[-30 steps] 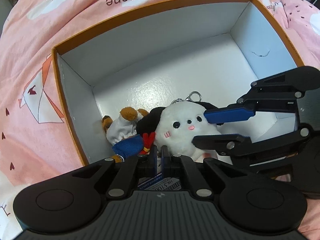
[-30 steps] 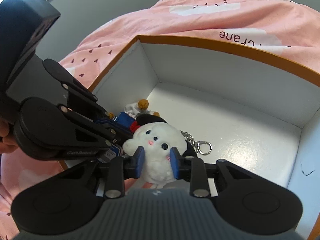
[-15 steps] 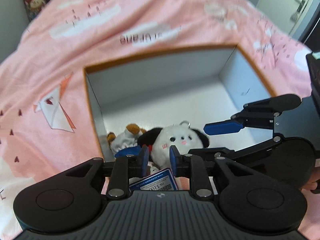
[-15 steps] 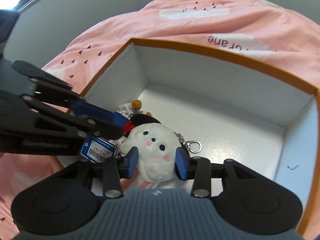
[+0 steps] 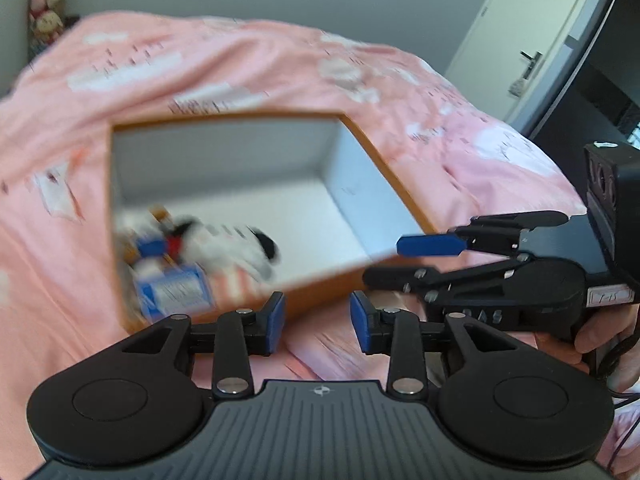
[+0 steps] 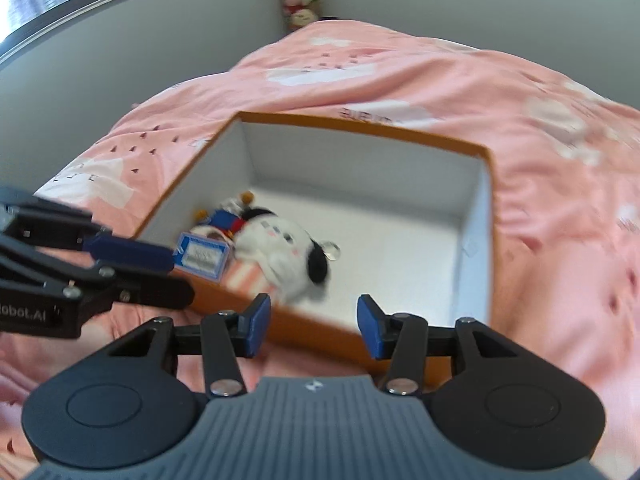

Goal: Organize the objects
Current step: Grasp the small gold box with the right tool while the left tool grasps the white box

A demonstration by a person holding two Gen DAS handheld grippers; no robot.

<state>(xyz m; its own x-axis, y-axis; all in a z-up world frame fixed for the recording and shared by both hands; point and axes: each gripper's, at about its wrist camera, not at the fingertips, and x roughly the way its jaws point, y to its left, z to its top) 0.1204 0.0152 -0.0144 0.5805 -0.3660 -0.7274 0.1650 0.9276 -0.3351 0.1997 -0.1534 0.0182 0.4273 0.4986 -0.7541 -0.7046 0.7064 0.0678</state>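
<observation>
We had let both plush toys [image 6: 288, 248] drop into the orange box [image 6: 400, 132], so the left gripper [image 5: 317, 322] and right gripper [image 6: 312, 326], jaws opening and empty, were free for more.

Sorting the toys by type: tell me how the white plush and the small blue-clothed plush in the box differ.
The white plush is the bigger, round, with a black ear and a metal clip; the blue-clothed plush is smaller, with orange-brown tips and a red patch. The white one lies toward the middle of the box; the blue one sits against its side wall. Both lie loose in the same corner, touching.
</observation>
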